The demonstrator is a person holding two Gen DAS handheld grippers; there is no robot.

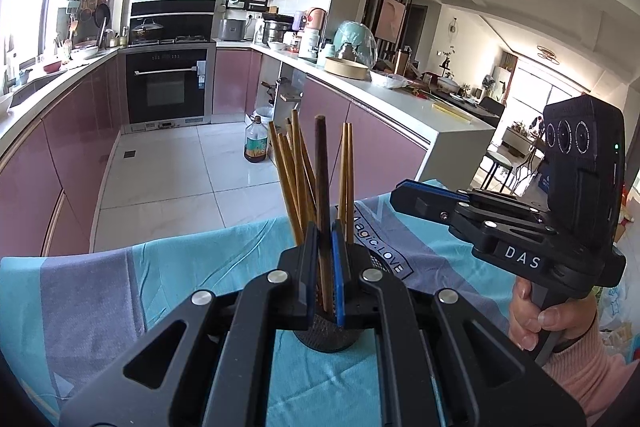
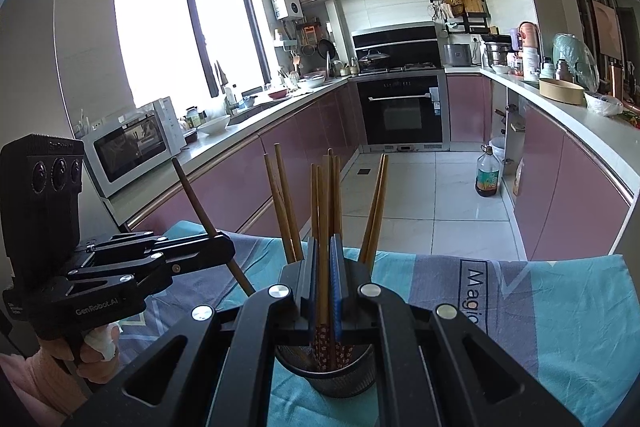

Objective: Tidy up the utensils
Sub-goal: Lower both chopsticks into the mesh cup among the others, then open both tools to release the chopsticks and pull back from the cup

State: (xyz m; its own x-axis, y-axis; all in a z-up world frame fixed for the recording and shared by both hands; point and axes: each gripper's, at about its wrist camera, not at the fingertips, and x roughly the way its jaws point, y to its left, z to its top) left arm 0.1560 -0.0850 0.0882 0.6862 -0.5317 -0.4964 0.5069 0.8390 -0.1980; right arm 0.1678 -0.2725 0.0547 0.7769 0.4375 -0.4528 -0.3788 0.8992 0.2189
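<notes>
I see the mesh holder [image 2: 332, 379] on the blue cloth [image 2: 560, 307]. My left gripper [image 1: 325, 239] is closed on a dark chopstick [image 1: 321, 167] in the holder; my right gripper [image 2: 324, 255] pinches a light chopstick [image 2: 322, 211] there. I fear uneven pulling may tip the holder.

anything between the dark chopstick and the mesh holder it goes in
Nothing visible between the dark chopstick, in the left hand-held gripper, and the mesh holder; only light chopsticks already in it crowd its mouth.
</notes>
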